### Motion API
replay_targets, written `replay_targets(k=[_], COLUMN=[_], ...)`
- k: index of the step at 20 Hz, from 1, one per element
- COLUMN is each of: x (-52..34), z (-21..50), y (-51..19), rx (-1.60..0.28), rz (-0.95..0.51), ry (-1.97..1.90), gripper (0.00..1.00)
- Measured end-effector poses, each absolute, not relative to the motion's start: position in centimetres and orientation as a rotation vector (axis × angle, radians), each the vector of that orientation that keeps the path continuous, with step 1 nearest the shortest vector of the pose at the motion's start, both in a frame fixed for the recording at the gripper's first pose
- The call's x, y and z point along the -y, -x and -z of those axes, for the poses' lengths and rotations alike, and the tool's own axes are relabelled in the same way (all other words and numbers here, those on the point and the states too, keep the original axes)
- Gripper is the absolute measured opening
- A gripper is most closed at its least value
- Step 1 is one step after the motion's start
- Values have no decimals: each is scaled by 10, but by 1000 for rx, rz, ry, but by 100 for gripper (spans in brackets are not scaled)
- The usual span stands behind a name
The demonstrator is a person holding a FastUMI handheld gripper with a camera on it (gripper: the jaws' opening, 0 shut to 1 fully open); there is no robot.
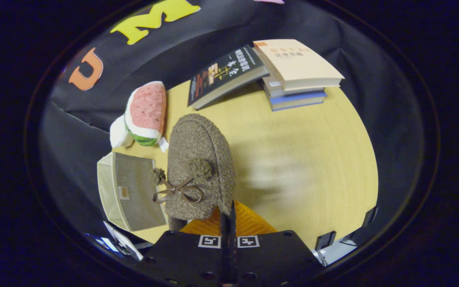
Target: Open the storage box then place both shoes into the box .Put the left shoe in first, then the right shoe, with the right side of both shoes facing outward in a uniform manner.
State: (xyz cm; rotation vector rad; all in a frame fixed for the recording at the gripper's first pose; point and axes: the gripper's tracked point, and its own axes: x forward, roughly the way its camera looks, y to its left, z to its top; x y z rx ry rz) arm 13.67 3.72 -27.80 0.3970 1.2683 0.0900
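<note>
One shoe (199, 167), brown and fuzzy, hangs over the table (313, 159) from the gripper (228, 213), whose fingers look clenched on its rim, the box (128, 191) lying just beside it.

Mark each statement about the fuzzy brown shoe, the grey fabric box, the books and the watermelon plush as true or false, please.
1. The gripper holds the fuzzy brown shoe. True; its fingers are closed on the shoe's edge.
2. The grey fabric storage box stands closed. False; its opening shows.
3. The watermelon-slice plush toy lies inside the box. False; it lies on the wooden table, beyond the box.
4. A black book leans on the stack of books. True.
</note>
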Motion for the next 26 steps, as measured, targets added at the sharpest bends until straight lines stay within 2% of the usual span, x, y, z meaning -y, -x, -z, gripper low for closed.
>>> replay_targets(k=[6, 15, 20, 26], x=[-130, -287, -352, -362], z=[224, 197, 213, 277], y=[-149, -136, -128, -130], rx=[-1182, -1219, -1250, -1332], rz=[-191, -346, -343, -169], ry=[-332, -357, -310, -172], gripper=[0, 0, 1, 0])
